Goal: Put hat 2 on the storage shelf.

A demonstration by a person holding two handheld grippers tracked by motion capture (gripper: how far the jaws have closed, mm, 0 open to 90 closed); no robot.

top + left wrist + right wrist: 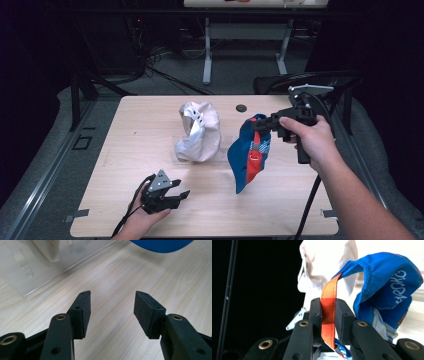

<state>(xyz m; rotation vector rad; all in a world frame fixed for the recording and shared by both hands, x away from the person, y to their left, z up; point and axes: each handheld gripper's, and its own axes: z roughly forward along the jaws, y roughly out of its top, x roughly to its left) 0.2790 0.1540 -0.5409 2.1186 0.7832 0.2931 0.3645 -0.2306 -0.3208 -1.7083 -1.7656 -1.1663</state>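
A blue cap with an orange strap (pixel 250 155) hangs above the table's right half. My right gripper (pixel 261 124) is shut on the cap's orange strap (pixel 328 312); its blue crown with white lettering (pixel 387 287) droops to the right. A white cap (pixel 200 131) stands on a clear plastic sheet (pixel 225 147) at mid-table, and it is behind the blue cap as the white cap (pixel 324 267) in the right gripper view. My left gripper (pixel 181 190) rests low near the front left of the table, open, with nothing between its pads (pixel 86 312).
The wooden table (pixel 130 165) has a small dark round hole (pixel 241 107) near its far edge. The clear sheet's edge (pixel 50 282) lies ahead of the left gripper. A dark chair (pixel 300 80) stands beyond the table's right corner, and a white table frame (pixel 207 50) farther back.
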